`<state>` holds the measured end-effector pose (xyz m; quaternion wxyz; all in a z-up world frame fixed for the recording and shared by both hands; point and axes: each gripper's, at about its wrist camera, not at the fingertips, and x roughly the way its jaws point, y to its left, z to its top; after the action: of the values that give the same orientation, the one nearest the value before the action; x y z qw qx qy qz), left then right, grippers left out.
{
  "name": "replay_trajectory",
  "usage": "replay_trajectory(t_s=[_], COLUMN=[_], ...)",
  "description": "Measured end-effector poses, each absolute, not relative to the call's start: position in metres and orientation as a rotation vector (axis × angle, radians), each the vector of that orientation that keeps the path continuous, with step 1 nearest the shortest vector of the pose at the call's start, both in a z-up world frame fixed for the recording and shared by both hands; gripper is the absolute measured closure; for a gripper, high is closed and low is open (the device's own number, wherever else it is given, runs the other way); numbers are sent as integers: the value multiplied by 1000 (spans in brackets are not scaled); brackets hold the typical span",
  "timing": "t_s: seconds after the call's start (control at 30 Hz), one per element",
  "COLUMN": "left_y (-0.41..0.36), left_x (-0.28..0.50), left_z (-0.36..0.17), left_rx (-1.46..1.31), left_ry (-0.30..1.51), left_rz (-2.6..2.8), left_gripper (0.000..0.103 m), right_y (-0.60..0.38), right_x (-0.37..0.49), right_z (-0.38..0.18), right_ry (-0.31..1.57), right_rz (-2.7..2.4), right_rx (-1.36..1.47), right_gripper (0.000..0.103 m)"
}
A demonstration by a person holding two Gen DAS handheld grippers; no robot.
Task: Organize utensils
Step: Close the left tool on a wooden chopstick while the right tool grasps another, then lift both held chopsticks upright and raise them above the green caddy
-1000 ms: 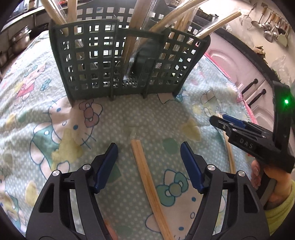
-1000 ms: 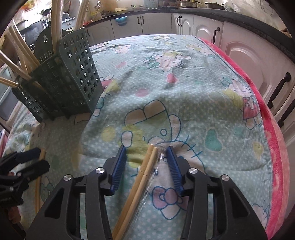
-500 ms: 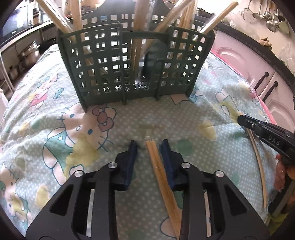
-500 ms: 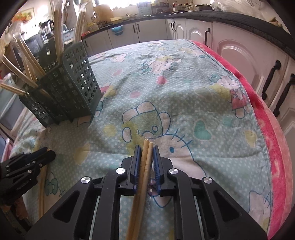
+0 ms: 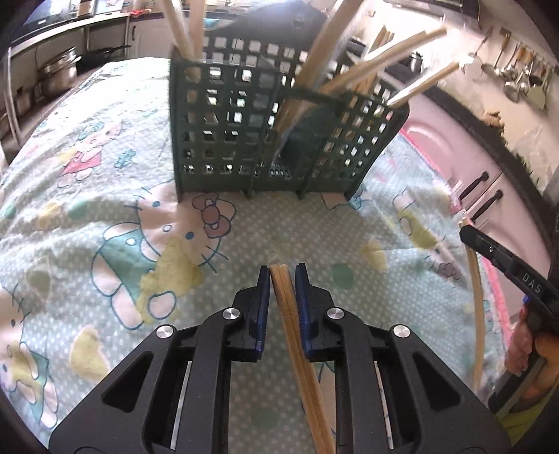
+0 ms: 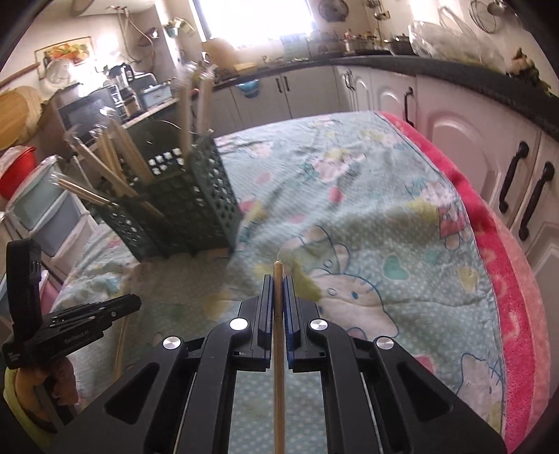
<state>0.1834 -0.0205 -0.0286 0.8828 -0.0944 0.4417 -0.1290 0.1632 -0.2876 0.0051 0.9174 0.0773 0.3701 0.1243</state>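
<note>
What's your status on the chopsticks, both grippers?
Left gripper just closed on a chopstick pair. Right gripper just closed on another wrapped pair. Green slotted caddy ahead, already holding chopsticks. Nothing in the way.

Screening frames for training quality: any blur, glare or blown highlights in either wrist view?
Left wrist: caddy and its upper chopsticks motion-smeared; gripped chopsticks sharp; strong fisheye bowing. Right wrist: window blown out, washing out the background; caddy and tablecloth soft; gripped chopsticks sharp.
</note>
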Motion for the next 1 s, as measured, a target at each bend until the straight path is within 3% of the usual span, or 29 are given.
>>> replay_trajectory(t_s=[1.0], left_y=[18], left_x=[153], left_z=[118], left_rx=[-273], left_ry=[557], left_rz=[-298], left_gripper=[100], right_y=[-224], right_x=[128], right_z=[126], right_ry=[418], right_rz=[475], right_rx=[120], right_gripper=[97])
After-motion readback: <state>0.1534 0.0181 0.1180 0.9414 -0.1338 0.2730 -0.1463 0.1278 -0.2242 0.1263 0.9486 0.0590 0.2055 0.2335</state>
